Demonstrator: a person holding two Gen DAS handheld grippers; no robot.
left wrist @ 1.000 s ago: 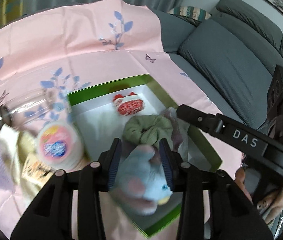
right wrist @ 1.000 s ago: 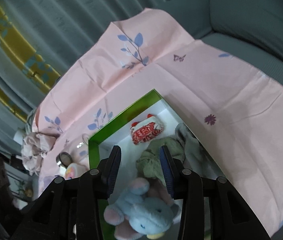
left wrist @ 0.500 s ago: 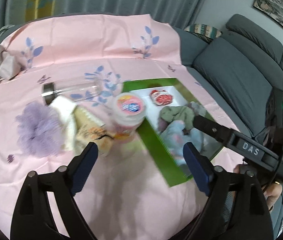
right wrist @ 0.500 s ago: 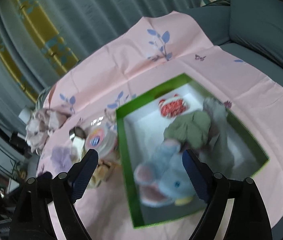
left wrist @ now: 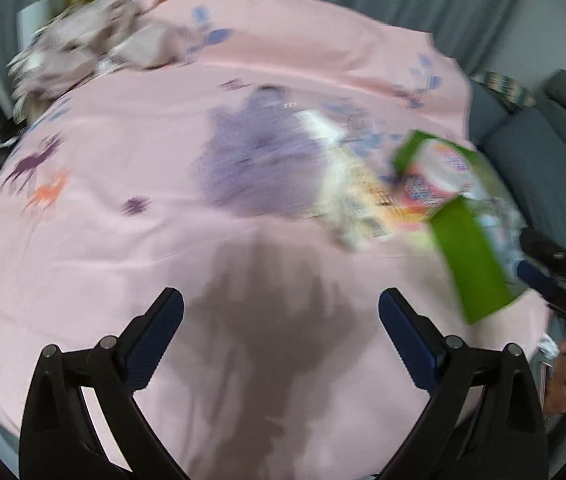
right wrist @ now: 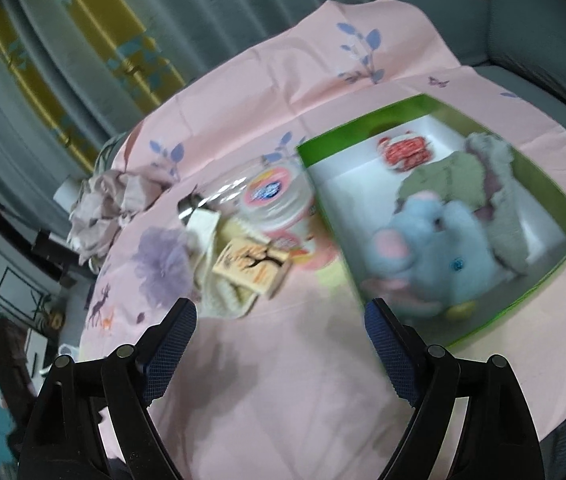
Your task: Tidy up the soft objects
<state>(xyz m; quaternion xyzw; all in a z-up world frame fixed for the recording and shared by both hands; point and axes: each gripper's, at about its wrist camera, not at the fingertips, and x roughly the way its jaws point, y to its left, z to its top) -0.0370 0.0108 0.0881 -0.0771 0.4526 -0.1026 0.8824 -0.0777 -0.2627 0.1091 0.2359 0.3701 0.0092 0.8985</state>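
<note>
A green box (right wrist: 523,288) with a white inside holds a blue plush elephant (right wrist: 431,252), an olive cloth (right wrist: 443,180), a grey plush piece (right wrist: 503,208) and a small red-and-white plush (right wrist: 405,152). A purple fluffy thing (right wrist: 161,268) (left wrist: 255,164) and a cream cloth (right wrist: 223,292) lie left of the box. My right gripper (right wrist: 281,308) is open and empty, over bare pink cloth just before the box's near corner. My left gripper (left wrist: 281,300) has its jaws opening with nothing between them, near the purple fluff, with the green box (left wrist: 471,248) at its right.
A pink patterned cloth (right wrist: 283,380) covers the table. A round tub (right wrist: 275,204), a small printed carton (right wrist: 251,268) and a lying glass bottle (right wrist: 203,200) sit beside the box. A crumpled pale cloth (left wrist: 83,52) lies at the far left. A grey sofa (left wrist: 543,168) stands right.
Both grippers let go of the blue elephant, which now lies in the box. Both opened wide and swung left, the left one farther, toward the purple fluff.
</note>
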